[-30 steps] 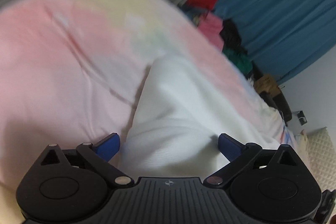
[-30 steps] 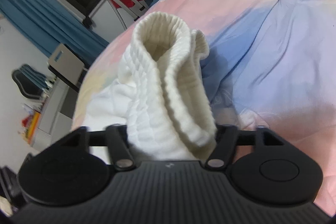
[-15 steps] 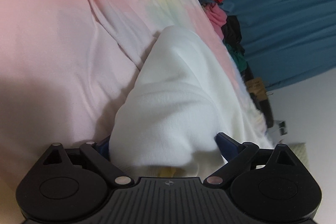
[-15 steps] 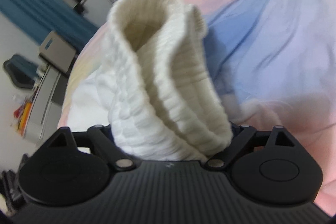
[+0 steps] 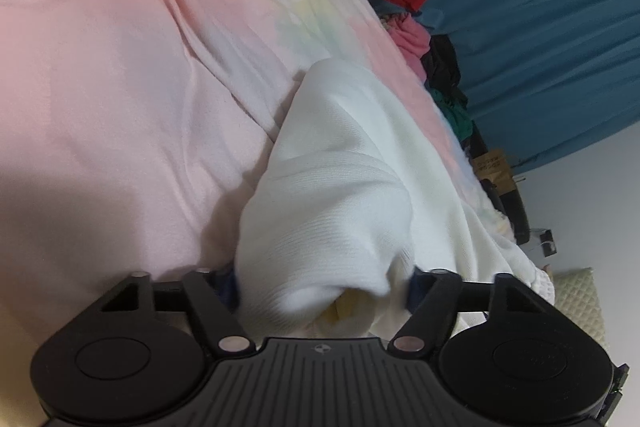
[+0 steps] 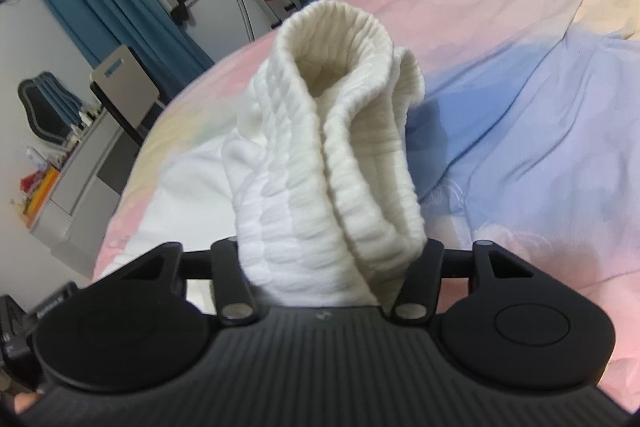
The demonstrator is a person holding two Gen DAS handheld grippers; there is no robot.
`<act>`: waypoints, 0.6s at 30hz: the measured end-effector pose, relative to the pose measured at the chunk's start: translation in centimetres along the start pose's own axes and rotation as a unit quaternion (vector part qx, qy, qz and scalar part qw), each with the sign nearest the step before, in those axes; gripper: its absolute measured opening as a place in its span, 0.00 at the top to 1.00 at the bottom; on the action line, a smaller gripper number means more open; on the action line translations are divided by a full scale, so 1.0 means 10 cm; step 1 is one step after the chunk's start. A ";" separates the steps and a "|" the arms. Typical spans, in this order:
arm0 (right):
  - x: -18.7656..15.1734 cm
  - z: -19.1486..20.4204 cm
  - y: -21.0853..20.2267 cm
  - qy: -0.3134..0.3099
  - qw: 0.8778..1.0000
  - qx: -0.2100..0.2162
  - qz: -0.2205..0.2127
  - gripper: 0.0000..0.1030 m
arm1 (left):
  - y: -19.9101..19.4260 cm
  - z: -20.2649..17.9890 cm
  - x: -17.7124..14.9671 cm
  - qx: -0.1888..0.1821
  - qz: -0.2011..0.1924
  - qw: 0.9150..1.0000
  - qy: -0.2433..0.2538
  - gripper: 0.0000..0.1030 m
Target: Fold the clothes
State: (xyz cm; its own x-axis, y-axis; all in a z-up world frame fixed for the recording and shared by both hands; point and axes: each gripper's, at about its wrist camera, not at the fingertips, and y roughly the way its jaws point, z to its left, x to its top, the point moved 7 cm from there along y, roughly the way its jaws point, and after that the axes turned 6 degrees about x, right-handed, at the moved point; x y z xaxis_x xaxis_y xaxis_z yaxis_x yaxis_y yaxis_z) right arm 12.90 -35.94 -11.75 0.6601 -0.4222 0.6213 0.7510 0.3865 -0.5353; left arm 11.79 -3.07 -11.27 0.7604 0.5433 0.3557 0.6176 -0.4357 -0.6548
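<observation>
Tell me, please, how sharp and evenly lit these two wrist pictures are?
Left wrist view: the white garment smears with blur near the left gripper, a shadow darkens the bedspread at lower left, and the curtain bows with fisheye distortion. Right wrist view: the ribbed cuff is fairly crisp, evenly lit, casting a soft shadow to its right.

My left tool (image 5: pixel 324 281) has a bunched fold of white garment (image 5: pixel 344 187) between its jaws, which have just been closing; cloth fills the gap and presses against both blue pads (image 5: pixel 416 285). I see a bit of yellow inside the fold near the tool body. The garment trails away up and right over the pastel bed cover (image 5: pixel 120 87), pink and yellow. Beyond the bed: piled clothes (image 5: pixel 408 39), red and pink among them, and a blue curtain (image 5: pixel 540 39).
</observation>
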 end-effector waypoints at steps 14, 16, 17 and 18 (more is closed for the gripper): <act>0.21 0.12 -0.23 0.010 0.997 0.062 -0.047 0.57 | -0.32 -0.23 0.05 -0.048 -0.045 0.998 0.007 0.56; 0.27 0.17 -0.28 0.012 0.996 0.073 -0.056 0.57 | -0.37 -0.31 0.08 -0.060 -0.049 0.997 0.006 0.56; 0.32 0.18 -0.32 0.015 0.995 0.078 -0.060 0.57 | -0.40 -0.37 0.10 -0.065 -0.050 0.997 0.009 0.57; 0.36 0.19 -0.36 0.018 0.994 0.083 -0.063 0.58 | -0.42 -0.43 0.12 -0.070 -0.052 0.996 0.011 0.57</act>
State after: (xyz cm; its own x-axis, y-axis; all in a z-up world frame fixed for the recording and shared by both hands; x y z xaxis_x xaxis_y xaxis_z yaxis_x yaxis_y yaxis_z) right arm 12.57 -37.28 -6.52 0.5629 -0.5047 0.6546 0.8175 0.4571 -0.3505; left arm 10.95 -3.68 -5.27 0.6940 0.5754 0.4328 0.7142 -0.4741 -0.5150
